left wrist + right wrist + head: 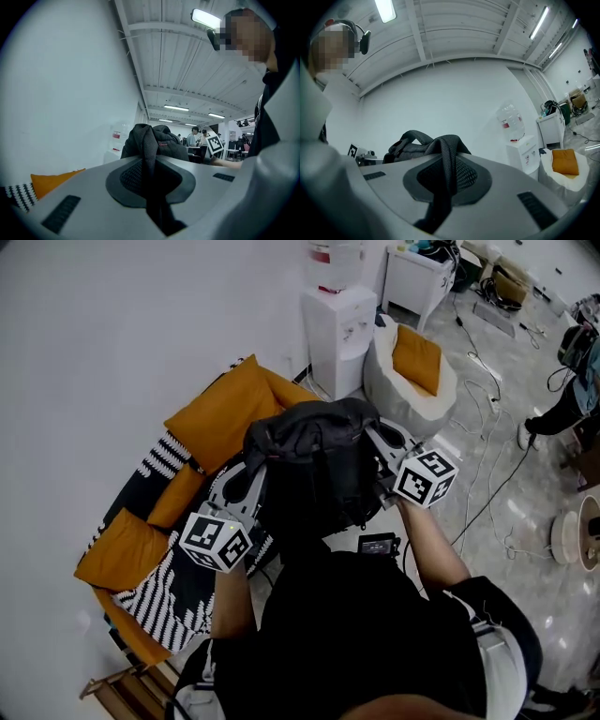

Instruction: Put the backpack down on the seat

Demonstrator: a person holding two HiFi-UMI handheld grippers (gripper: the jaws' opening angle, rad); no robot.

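Black fabric fills the middle of the head view: the backpack point(314, 470) is held up in front of the person's chest, between the two grippers and over the near edge of the seat point(127, 554). Whether its bottom touches the seat cannot be told.

The left gripper point(246, 479) is closed on a mesh strap point(149, 157) of the backpack. In the left gripper view the strap is seen pinched between the grey fingers point(89, 201), with the bag's bunched top rising just behind them.

The right gripper point(389, 442) is likewise clamped on a strap at the bag's other side, the webbing being pressed between its fingers in the right gripper view.

The seat is covered with orange cushions point(220, 413) and a black-and-white patterned throw point(164, 601).

A white water dispenser point(337, 329) is set against the wall beyond it, with a white beanbag point(398, 395) just beside. Cables point(487, 474) are strewn over the pale floor point(497, 409).
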